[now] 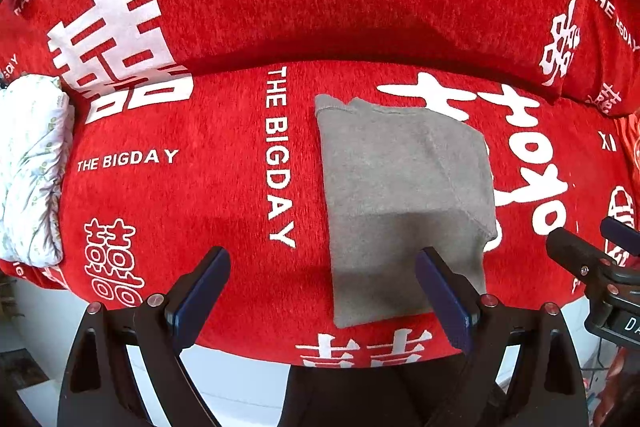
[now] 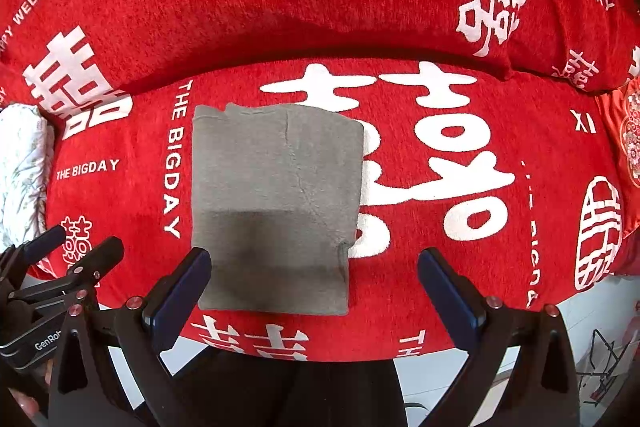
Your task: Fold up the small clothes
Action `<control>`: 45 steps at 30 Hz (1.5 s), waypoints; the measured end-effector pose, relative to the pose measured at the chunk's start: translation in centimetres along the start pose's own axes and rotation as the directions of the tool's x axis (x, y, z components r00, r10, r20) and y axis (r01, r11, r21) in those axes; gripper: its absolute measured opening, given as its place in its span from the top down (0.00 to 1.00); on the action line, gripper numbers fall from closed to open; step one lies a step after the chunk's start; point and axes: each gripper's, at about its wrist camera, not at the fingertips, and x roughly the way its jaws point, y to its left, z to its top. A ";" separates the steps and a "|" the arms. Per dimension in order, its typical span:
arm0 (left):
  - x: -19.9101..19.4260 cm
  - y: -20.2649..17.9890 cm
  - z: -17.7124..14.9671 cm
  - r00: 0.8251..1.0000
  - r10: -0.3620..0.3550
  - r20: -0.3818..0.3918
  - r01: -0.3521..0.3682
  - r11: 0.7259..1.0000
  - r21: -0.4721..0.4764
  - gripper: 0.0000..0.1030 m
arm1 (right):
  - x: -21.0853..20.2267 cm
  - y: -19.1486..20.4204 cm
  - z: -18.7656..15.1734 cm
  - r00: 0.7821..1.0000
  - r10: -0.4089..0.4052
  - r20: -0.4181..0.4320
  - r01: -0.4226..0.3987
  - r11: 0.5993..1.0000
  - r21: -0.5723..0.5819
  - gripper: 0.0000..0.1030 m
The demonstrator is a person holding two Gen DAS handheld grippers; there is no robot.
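A: While the grey garment lies flat on the red sofa cover, start at the far left and tell me what you see.

B: A white floral bundle sits at the left edge of the seat, well apart from the cloth. Next comes the left gripper, its jaws spread wide and holding nothing, hovering near the front edge of the seat. Its right finger hangs over the garment's near left part.

A: And the garment itself?

B: It sits mid-seat as a roughly square packet, with layers already lying over each other. A seam runs down it, and there is a small notch at its near right corner. The far edge looks a bit uneven.

A: Then the right side?

B: The right gripper is just as wide apart and empty, its left finger over the garment's near left corner. Both tools hover at the near edge; I cannot tell whether either touches the fabric.

A: So how would you do the next fold well?

B: I judge the fold is well along, perhaps one more to go. Pinch all the layers at the two near corners together, lift low and evenly, carry them to the far edge, then press flat. Grabbing only the top layer would likely pull the packet open.
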 end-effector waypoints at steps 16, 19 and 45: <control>0.2 0.0 -0.1 1.000 0.005 -0.001 -0.005 1.000 -0.009 0.08 | 0.0 0.1 0.1 1.000 -0.001 -0.003 0.001 1.000 -0.004 0.00; 0.2 -0.1 0.0 1.000 0.005 -0.001 -0.005 1.000 -0.010 0.08 | 0.0 0.1 0.1 1.000 -0.001 -0.004 0.001 1.000 -0.006 0.00; 0.1 0.5 -1.1 1.000 -0.007 0.004 0.007 1.000 -0.019 0.08 | 0.2 0.0 -0.6 1.000 -0.013 -0.015 0.013 1.000 0.002 0.00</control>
